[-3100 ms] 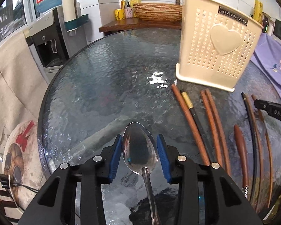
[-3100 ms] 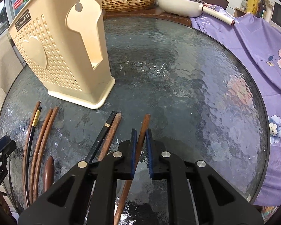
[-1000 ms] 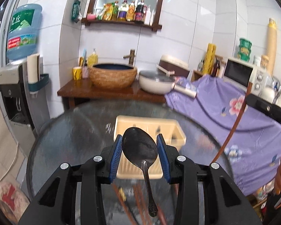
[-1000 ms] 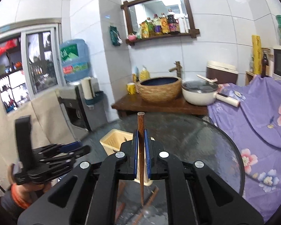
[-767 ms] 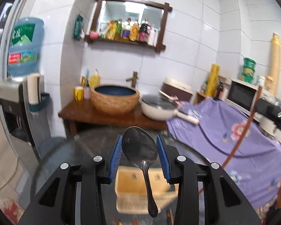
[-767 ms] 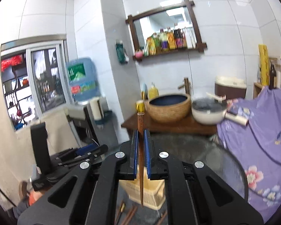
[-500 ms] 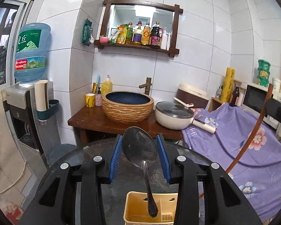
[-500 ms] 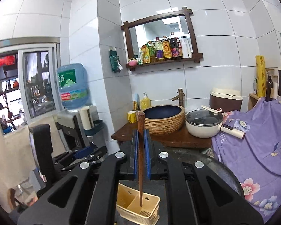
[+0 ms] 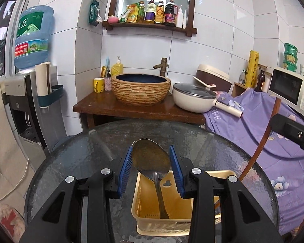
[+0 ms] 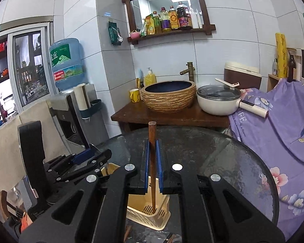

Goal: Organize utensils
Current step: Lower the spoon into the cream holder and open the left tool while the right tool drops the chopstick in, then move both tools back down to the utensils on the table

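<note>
My left gripper [image 9: 151,163] is shut on a metal spoon [image 9: 151,159], bowl up between the blue pads, its handle hanging down into the cream utensil basket [image 9: 140,208] on the glass table. My right gripper [image 10: 152,158] is shut on a brown wooden chopstick [image 10: 152,133], held upright with its lower tip inside the basket [image 10: 160,215]. In the left wrist view the right gripper [image 9: 289,130] and its chopstick [image 9: 259,141] show at the right. In the right wrist view the left gripper [image 10: 85,158] shows at the left.
The round glass table [image 9: 87,151] carries the basket. Behind it a wooden stand [image 9: 131,109] holds a woven basin and a white pot [image 9: 192,100]. A water dispenser [image 9: 30,93] stands at the left, a purple floral cloth [image 9: 283,141] at the right.
Both grippers have come down over the basket. The spoon's handle and the chopstick's tip now reach deeper into it, and the basket looks larger in both views.
</note>
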The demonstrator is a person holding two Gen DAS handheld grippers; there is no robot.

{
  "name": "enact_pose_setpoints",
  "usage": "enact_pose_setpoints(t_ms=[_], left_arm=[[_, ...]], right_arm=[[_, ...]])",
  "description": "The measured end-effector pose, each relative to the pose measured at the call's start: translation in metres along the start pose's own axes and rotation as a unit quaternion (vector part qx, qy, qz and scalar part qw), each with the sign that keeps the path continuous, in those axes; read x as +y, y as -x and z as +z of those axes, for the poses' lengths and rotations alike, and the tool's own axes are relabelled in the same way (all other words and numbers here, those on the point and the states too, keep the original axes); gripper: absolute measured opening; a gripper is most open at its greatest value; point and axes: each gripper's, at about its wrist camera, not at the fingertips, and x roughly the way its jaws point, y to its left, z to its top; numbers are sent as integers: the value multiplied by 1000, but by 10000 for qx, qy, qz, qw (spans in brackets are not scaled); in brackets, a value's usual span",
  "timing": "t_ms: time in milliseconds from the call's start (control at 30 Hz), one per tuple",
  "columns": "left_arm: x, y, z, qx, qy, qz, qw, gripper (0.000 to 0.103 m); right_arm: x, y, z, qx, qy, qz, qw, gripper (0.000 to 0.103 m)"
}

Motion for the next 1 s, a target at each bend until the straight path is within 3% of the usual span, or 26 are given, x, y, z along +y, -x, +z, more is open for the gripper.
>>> enact_pose_setpoints(t_ms=[467, 500, 600, 667, 733, 867, 933, 1000], left_arm=[[-5, -8, -21, 108, -253, -16, 9996, 37], [-4, -7, -20, 92, -235, -29, 9997, 39], [-2, 2, -19, -36, -188, -32, 9998, 64], [1, 11, -19, -167, -118, -34, 9998, 76], [5, 24, -22, -289, -84, -34, 9995, 85], [11, 43, -38, -221, -135, 77, 9996, 92], [16, 50, -53, -38, -160, 112, 9998, 92], [20, 54, -68, 127, -137, 109, 9998, 92]], right_arm=[[-12, -11, -13, 150, -126, -125, 9997, 8], [-13, -11, -14, 142, -141, -119, 9997, 8], [-14, -10, -19, 128, -156, -93, 9998, 9], [-14, -7, -22, 112, -121, -154, 9997, 25], [-14, 0, -28, 16, -110, -233, 9997, 66], [-11, 18, -47, -40, 31, -424, 9991, 70], [-10, 21, -62, 163, 111, -436, 9989, 77], [-10, 22, -82, 431, 171, -472, 9978, 77]])
